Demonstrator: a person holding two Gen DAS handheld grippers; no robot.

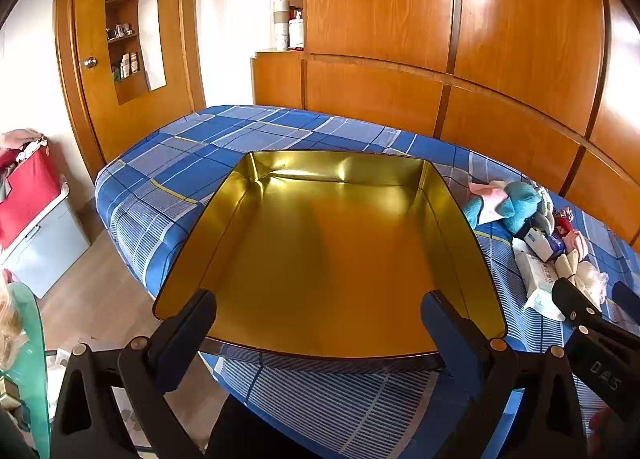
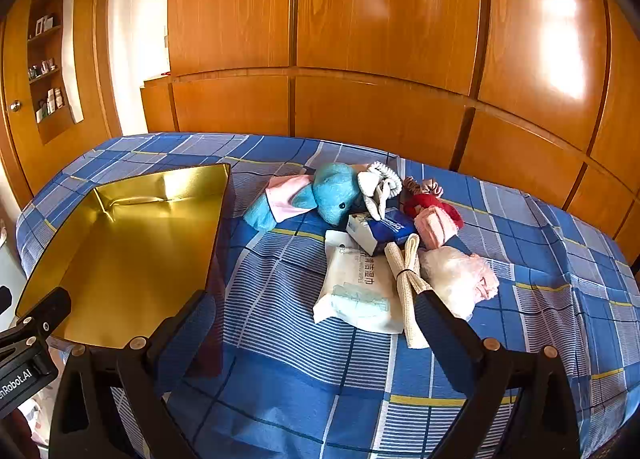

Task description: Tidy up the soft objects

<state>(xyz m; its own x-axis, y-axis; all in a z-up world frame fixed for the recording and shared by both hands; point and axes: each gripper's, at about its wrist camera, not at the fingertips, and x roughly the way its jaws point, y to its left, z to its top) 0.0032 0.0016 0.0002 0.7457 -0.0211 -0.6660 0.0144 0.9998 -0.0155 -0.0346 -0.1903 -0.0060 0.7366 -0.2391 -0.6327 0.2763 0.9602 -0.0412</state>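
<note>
While both grippers hang over the near edge of a bed covered with a blue checked sheet (image 2: 304,379), nothing is pinched in either of them. The left gripper (image 1: 320,323) has its black fingers (image 1: 188,323) spread wide, one at each near corner of a shallow rectangular gold metal tin (image 1: 332,251), and the pads do not press on its walls. That tin lies open and bare inside on the left part of the sheet.

The right gripper (image 2: 316,323) is likewise spread wide, hovering above the sheet with its fingers (image 2: 444,335) apart from everything, though the right finger overlaps the near end of a cream woven strap bundle (image 2: 408,271) in the right wrist view. Whether it touches the bundle I cannot tell.

The soft things sit in a loose heap to the right of the tin, apart from it. A blue plush dolphin with a pink cloth (image 2: 328,195) lies farthest back, beside a white knitted piece (image 2: 380,183). Just in front are a blue and white tissue pack (image 2: 380,231), a white wet-wipe packet (image 2: 356,287), a red and pink bundle (image 2: 434,215) and a crinkled clear plastic bag holding something pale pink (image 2: 460,275). Behind the bed stand glossy orange wooden wardrobe panels (image 2: 380,39).
</note>
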